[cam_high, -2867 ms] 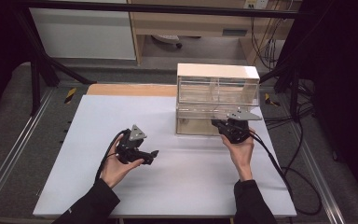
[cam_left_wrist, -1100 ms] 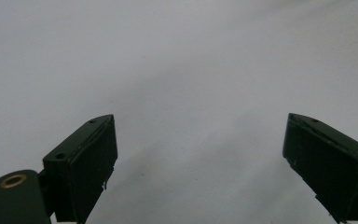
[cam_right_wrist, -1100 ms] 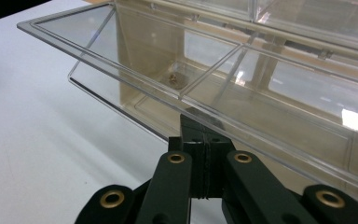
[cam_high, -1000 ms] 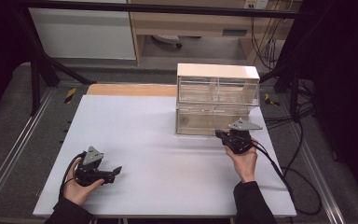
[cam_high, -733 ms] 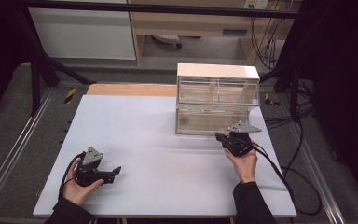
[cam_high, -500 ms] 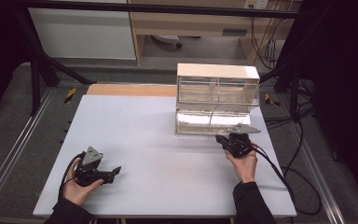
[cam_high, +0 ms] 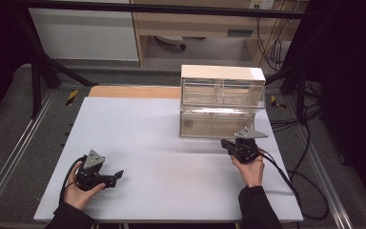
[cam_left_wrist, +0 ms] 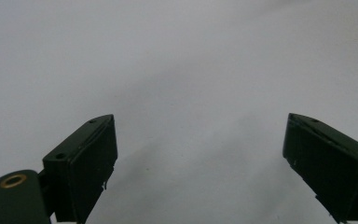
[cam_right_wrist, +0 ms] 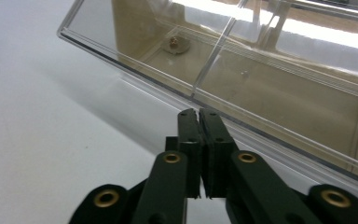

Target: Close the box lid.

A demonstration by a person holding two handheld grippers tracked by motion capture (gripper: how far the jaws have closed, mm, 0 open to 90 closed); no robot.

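Looks like the bottom drawer [cam_high: 217,125] of the clear cabinet [cam_high: 221,101] at the table's back right is being tilted open, right gripper [cam_right_wrist: 199,122] pinched shut at its front lip, left gripper [cam_left_wrist: 200,154] parked wide apart, so a steady outward pull seems needed next.

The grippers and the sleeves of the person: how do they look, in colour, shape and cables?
Both the left gripper and the right gripper are black, each topped by a grey three-cornered plate and trailing a black cable. The jaws are flat black blocks, and the right gripper's linkage has brass-coloured rivets. The sleeves are dark.
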